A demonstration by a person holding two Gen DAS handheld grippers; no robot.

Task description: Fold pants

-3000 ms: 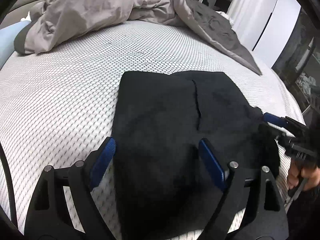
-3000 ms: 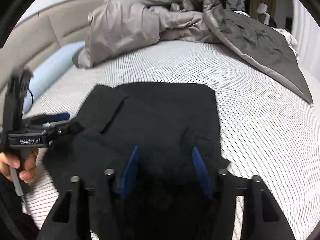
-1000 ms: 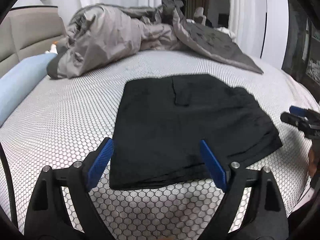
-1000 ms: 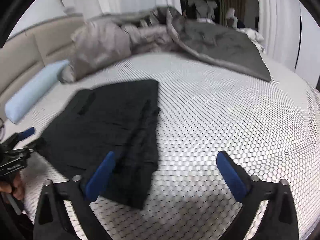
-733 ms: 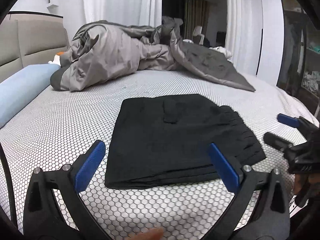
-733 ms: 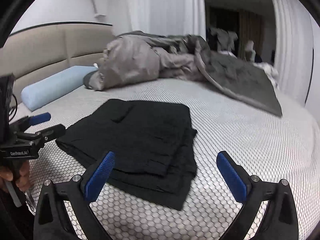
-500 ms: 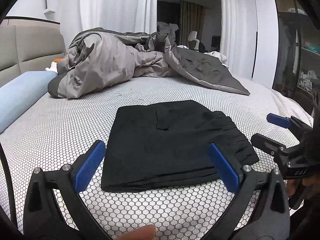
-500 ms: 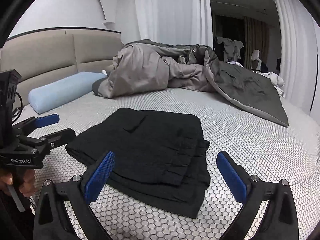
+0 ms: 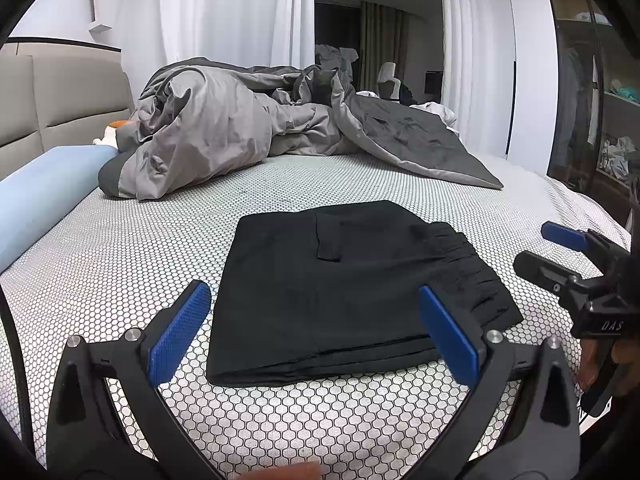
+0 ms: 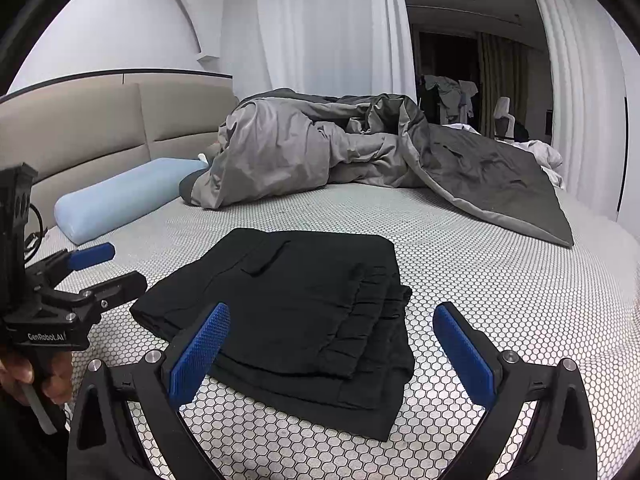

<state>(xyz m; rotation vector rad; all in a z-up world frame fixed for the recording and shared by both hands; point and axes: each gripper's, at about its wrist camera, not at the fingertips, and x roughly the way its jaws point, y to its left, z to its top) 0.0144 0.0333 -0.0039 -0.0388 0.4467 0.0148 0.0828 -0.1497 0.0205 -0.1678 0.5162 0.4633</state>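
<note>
Both grippers are off the cloth now and pulled back — left gripper (image 9: 314, 330) and right gripper (image 10: 332, 350) spread wide, empty; the pants (image 9: 352, 280) lie as a compact folded stack on the bed (image 9: 120, 248) — folding looks done

The bed (image 9: 120, 264) bears folded black pants (image 9: 344, 280), a grey duvet (image 9: 224, 132) and a blue pillow (image 10: 120, 200).
</note>
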